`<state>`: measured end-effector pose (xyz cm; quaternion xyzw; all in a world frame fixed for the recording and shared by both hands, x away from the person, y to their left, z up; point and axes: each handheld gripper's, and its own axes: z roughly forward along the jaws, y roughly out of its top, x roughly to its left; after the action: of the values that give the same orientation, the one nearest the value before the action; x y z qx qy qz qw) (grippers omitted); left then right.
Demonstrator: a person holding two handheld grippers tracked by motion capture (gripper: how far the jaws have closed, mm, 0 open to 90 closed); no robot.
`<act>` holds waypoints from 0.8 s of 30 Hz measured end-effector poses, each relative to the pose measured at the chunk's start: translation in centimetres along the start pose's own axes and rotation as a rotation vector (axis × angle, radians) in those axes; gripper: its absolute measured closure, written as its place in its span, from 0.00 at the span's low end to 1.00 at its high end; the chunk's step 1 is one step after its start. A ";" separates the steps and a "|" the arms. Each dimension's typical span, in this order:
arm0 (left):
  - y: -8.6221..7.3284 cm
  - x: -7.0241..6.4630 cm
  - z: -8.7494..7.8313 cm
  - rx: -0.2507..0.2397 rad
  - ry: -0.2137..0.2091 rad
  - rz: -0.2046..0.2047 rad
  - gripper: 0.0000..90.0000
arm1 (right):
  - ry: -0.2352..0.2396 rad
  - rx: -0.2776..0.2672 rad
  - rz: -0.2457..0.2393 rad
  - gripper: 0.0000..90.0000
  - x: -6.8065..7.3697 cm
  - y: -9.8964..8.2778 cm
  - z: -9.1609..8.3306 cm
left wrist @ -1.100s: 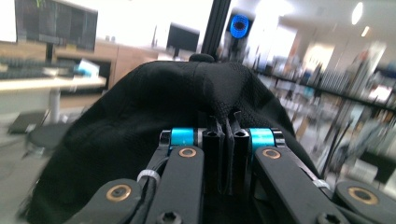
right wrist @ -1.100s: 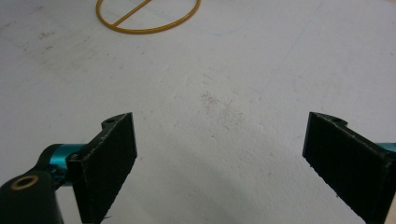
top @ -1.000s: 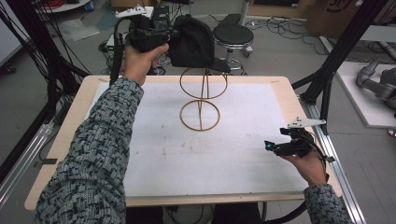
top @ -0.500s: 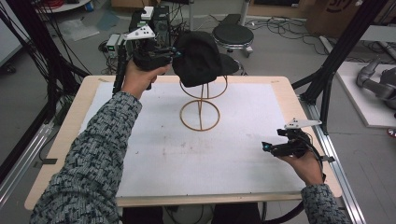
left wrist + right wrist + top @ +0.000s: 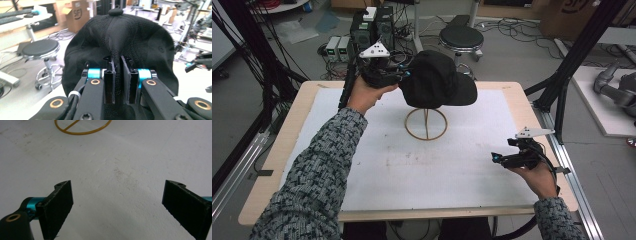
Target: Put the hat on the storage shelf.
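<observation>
We see the left gripper (image 5: pixel 404 75) with its jaws closed on the rear seam of the black cap (image 5: pixel 434 80), which is over the wire stand (image 5: pixel 426 125) on the surface (image 5: pixel 387 165). The right gripper (image 5: pixel 496 158) hangs near the right edge, jaws wide apart, holding nothing.

Stool (image 5: pixel 461 37): round black seat, on the floor beyond the table.
Cardboard box (image 5: pixel 78 15): open flaps, behind the stool.
Electronics boxes (image 5: pixel 373 27): stacked, cabled.
</observation>
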<state>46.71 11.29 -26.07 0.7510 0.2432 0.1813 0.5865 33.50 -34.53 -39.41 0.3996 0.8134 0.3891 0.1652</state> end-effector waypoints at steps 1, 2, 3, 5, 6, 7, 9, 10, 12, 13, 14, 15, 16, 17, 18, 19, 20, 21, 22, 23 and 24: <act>-0.2 0.2 -0.1 -0.002 0.002 -0.010 0.89 | -0.001 0.002 0.005 0.11 0.0 0.0 0.0; -0.3 0.4 -0.2 -0.006 0.005 -0.019 0.87 | -0.002 0.001 0.003 0.11 -0.1 0.0 0.0; -0.4 0.6 -0.3 -0.008 0.006 -0.026 0.83 | -0.002 0.002 0.003 0.11 -0.1 0.0 -0.1; -0.6 0.9 -0.5 -0.007 0.014 -0.043 0.74 | -0.004 0.002 0.004 0.11 -0.1 0.0 0.0; -0.7 1.0 -0.7 -0.006 0.012 -0.049 0.70 | -0.002 0.004 0.009 0.11 -0.1 0.1 0.0; -0.8 1.1 -0.8 -0.009 0.013 -0.056 0.65 | -0.001 -0.003 0.003 0.11 -0.1 0.2 0.1; -1.0 1.3 -1.1 -0.001 0.011 -0.059 0.63 | 0.001 0.001 -0.001 0.11 0.0 0.3 0.1; -1.1 1.3 -1.2 0.003 0.013 -0.058 0.62 | 0.003 -0.001 -0.008 0.11 0.1 0.4 0.3; -1.4 1.3 -1.5 0.003 0.013 -0.064 0.60 | 0.005 0.001 -0.008 0.11 0.3 0.5 0.4; -1.5 1.4 -1.7 0.009 0.015 -0.063 0.60 | 0.005 0.001 -0.008 0.11 0.3 0.5 0.4; -1.5 1.4 -1.9 0.010 0.022 -0.062 0.60 | 0.005 0.001 -0.013 0.11 0.3 0.5 0.4; -1.6 1.5 -2.2 0.011 0.023 -0.062 0.59 | 0.006 0.003 -0.013 0.11 0.4 0.6 0.4; -1.7 1.5 -2.4 0.009 0.026 -0.063 0.59 | 0.007 0.003 -0.015 0.11 0.5 0.6 0.5; -1.8 1.5 -2.6 0.012 0.030 -0.063 0.59 | 0.007 0.003 -0.015 0.11 0.5 0.6 0.5; -1.8 1.6 -2.9 0.016 0.036 -0.064 0.58 | 0.007 0.008 -0.014 0.11 0.6 0.7 0.6; -1.8 1.6 -2.9 0.016 0.036 -0.064 0.57 | 0.008 0.007 -0.014 0.11 0.6 0.8 0.6; -1.9 1.7 -3.2 0.023 0.045 -0.065 0.57 | 0.007 0.007 -0.014 0.11 0.6 0.9 0.6; -2.0 1.8 -3.6 0.035 0.057 -0.063 0.57 | 0.007 0.006 -0.014 0.11 0.6 0.9 0.7; -2.1 1.8 -3.8 0.038 0.060 -0.061 0.56 | 0.008 0.007 -0.014 0.11 0.7 1.0 0.7; -2.1 1.8 -4.0 0.045 0.065 -0.059 0.55 | 0.008 0.007 -0.017 0.11 0.7 1.0 0.7; -2.1 1.8 -4.0 0.045 0.065 -0.059 0.55 | 0.007 0.008 -0.019 0.11 0.7 1.1 0.7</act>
<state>45.64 15.88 -27.19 0.7500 0.2885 0.1828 0.5665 34.07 -33.17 -38.99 0.3914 0.8192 0.3856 0.1643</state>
